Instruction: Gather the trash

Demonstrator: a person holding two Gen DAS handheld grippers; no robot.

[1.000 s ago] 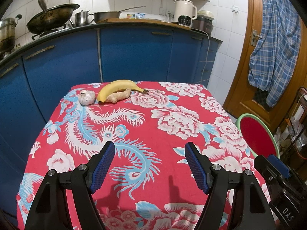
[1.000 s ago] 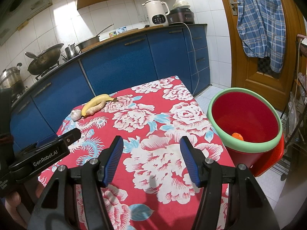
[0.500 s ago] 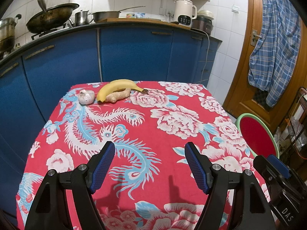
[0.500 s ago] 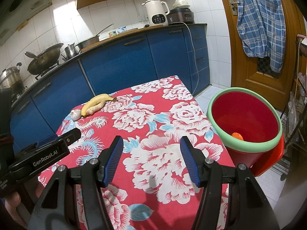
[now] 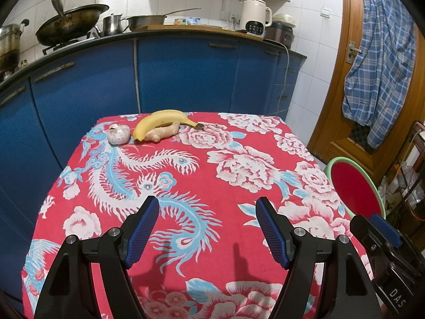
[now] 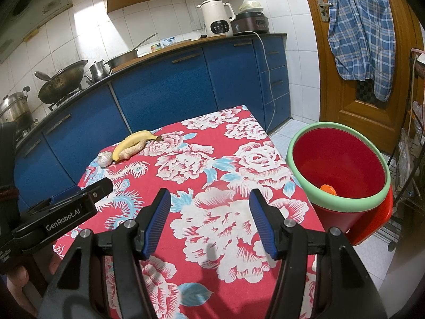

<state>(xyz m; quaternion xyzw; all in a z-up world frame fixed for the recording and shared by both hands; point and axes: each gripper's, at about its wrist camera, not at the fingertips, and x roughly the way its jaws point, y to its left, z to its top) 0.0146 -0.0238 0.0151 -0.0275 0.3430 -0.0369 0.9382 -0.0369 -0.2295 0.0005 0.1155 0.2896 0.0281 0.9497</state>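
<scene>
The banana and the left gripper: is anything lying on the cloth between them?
Nothing; the left wrist view shows only bare flowered tablecloth between the banana and left gripper.

A home kitchen: blue cabinets point(image 5: 186, 77), a wok point(image 5: 70, 28) on the stove, a kettle point(image 5: 254, 14).

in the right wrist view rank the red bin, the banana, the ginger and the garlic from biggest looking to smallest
1. red bin, by far the largest, though it is also nearer the camera
2. banana
3. ginger, shorter and thinner than the banana beside it
4. garlic, smallest
</scene>
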